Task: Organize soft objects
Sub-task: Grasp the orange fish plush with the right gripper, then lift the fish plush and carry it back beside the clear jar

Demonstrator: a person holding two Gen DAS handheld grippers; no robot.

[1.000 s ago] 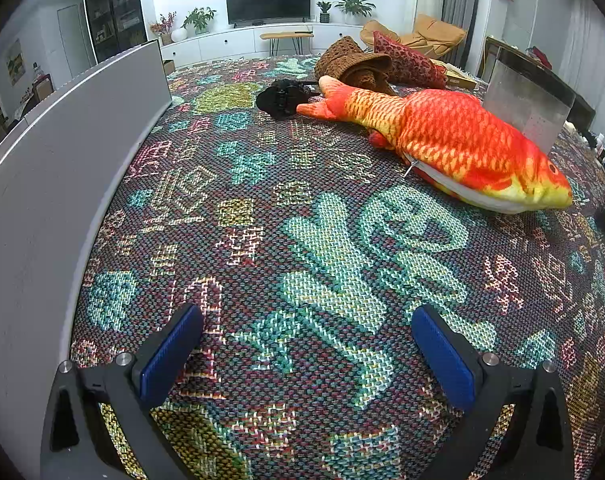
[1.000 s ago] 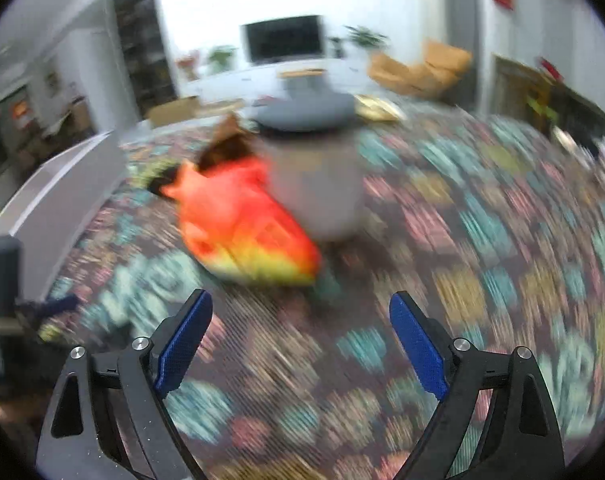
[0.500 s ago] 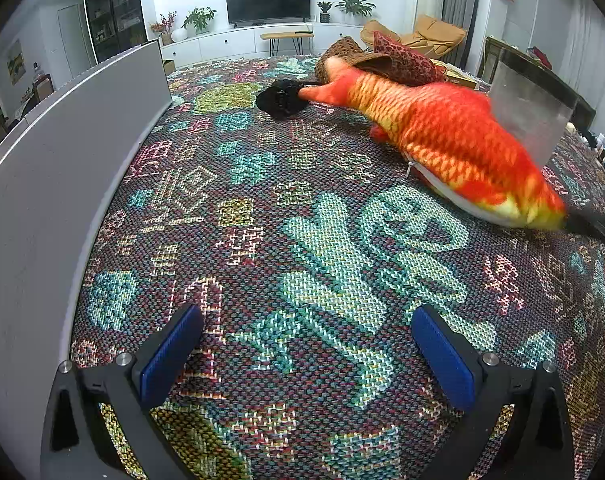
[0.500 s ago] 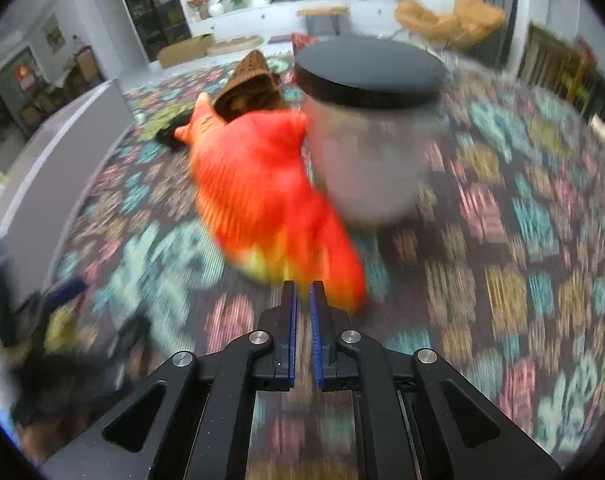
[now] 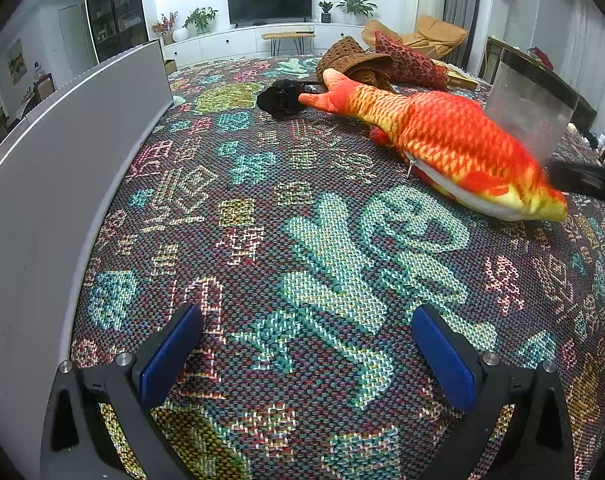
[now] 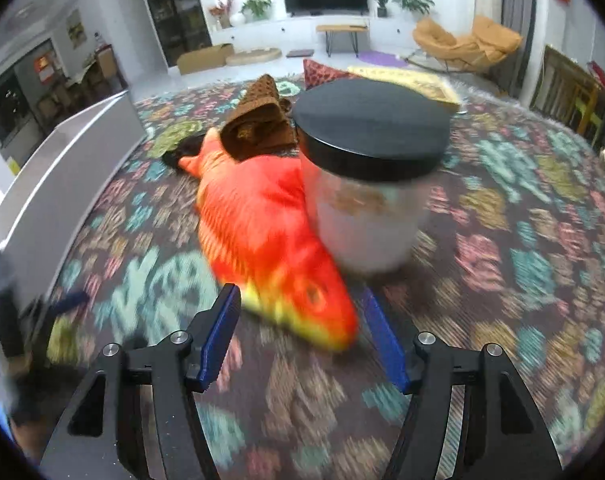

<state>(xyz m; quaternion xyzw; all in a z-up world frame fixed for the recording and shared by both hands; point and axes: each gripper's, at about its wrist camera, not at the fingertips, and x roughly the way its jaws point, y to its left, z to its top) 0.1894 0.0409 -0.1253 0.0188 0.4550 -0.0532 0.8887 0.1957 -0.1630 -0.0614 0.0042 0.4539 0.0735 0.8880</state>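
Fish head sits between your right tongs; left tongs idle

Left wrist: your left gripper gapes wide, holding nothing; the plush fish lies well off at 1 o'clock, tail at 11, head at 3. Right wrist: your right gripper has just been opening, pads not pressing; the fish's head lies between them, body running to 11 o'clock, touching the jar – right hand is nearer

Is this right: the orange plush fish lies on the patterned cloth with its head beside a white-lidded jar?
Not quite. The right wrist view shows the jar has a black lid, not white. The orange plush fish does lie on the patterned cloth, head beside that jar.
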